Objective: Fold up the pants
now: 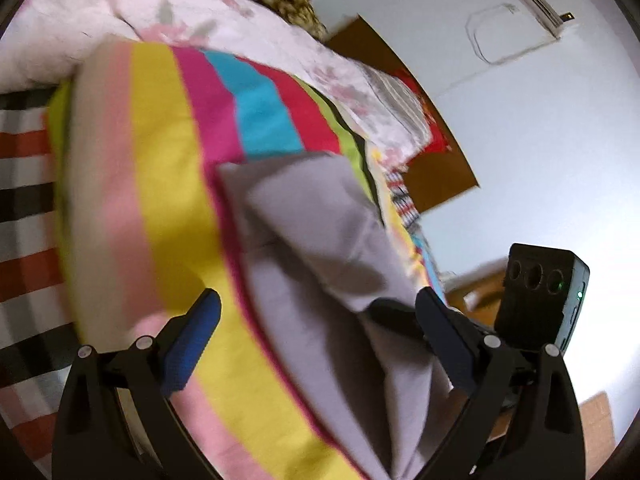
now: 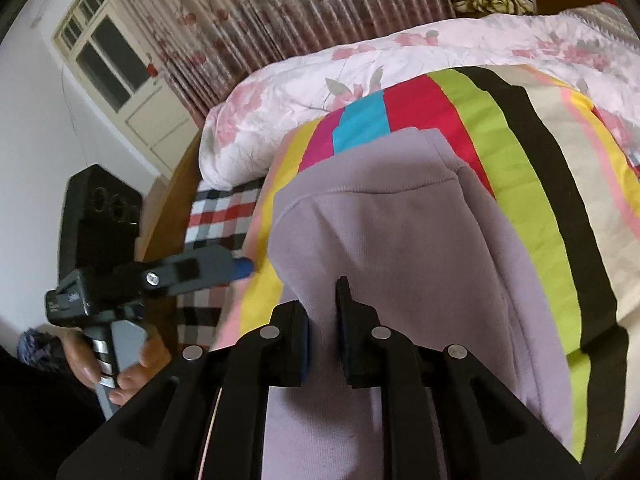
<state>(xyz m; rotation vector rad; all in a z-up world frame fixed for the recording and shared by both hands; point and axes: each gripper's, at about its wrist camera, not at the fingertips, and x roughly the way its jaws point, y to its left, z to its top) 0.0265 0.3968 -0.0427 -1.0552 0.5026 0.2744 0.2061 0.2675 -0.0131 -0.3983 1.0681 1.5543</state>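
left tool: angled down, jaws spread wide, empty | right tool: tilted steeply over lilac pants, narrow gap, gripping nothing | striped bed cover

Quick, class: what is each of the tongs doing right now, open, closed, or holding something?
Left tongs: open, holding nothing, above the lilac pants.
Right tongs: narrowly open, a gap between the pads, gripping nothing, over the pants.
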